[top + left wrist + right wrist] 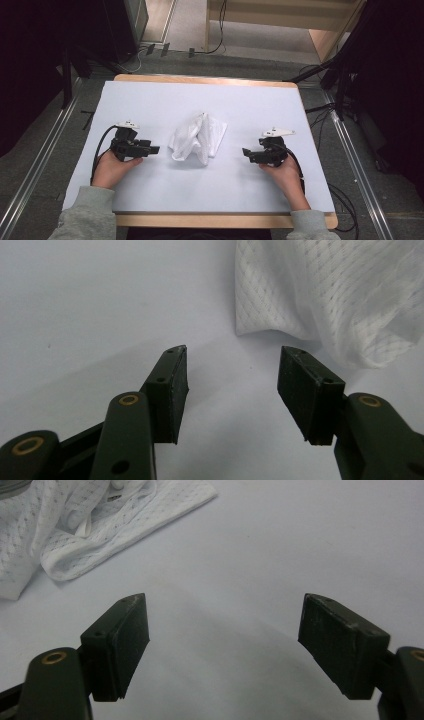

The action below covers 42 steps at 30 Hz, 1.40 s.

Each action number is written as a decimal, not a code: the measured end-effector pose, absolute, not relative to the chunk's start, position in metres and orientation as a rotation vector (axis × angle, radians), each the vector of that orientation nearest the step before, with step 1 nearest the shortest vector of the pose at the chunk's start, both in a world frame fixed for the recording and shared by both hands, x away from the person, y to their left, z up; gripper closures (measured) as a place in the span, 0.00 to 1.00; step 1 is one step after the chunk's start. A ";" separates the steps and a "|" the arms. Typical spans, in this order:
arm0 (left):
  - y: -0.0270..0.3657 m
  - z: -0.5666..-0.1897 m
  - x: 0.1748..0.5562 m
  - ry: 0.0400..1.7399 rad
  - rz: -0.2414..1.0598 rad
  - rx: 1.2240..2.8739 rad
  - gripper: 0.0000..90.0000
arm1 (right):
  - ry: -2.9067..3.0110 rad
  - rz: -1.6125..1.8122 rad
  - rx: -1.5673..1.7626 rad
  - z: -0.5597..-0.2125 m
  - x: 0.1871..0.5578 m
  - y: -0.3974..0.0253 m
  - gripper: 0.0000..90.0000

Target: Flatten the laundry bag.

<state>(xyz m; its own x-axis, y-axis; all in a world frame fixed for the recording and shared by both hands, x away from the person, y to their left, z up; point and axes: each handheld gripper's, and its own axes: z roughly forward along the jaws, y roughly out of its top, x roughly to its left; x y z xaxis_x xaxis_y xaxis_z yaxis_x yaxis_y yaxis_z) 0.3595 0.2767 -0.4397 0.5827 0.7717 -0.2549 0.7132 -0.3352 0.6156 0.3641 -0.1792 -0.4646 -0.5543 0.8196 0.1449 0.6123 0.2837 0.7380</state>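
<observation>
A crumpled white mesh cloth [197,138] lies in the middle of the white table cover [240,185]. My left gripper [155,149] rests on the cover just left of the cloth, jaws pointing at it. In the left gripper view it [232,367] is open with nothing between the jaws, and the cloth [330,295] lies just beyond the tips. My right gripper [246,152] sits right of the cloth, aimed leftward. In the right gripper view it [225,617] is wide open and empty, with the cloth [95,525] at the upper left.
The wooden table edge [220,220] runs along the front. Cables [345,200] trail off the right side onto the grey floor. Dark stands [345,75] and a wooden shelf [300,20] stand behind the table.
</observation>
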 end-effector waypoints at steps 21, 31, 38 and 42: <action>0.272 -0.440 0.364 1.169 0.095 2.107 0.43 | 2.329 1.123 1.388 -0.466 0.363 -0.187 0.41; 0.270 -0.437 0.365 1.171 0.060 2.075 0.44 | 2.327 1.125 1.377 -0.464 0.360 -0.190 0.43; 0.266 -0.435 0.367 1.159 0.054 2.070 0.44 | 2.334 1.135 1.395 -0.464 0.357 -0.192 0.45; 0.263 -0.436 0.369 1.136 0.071 2.083 0.44 | 2.336 1.145 1.408 -0.464 0.356 -0.194 0.46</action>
<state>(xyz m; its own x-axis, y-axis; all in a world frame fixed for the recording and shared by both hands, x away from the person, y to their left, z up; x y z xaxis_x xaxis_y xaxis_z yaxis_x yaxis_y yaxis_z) 0.3687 0.2633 -0.4355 0.6044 0.7430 -0.2874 0.7013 -0.3252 0.6343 0.3556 -0.1938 -0.4640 -0.5338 0.8163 0.2209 0.6747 0.2536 0.6931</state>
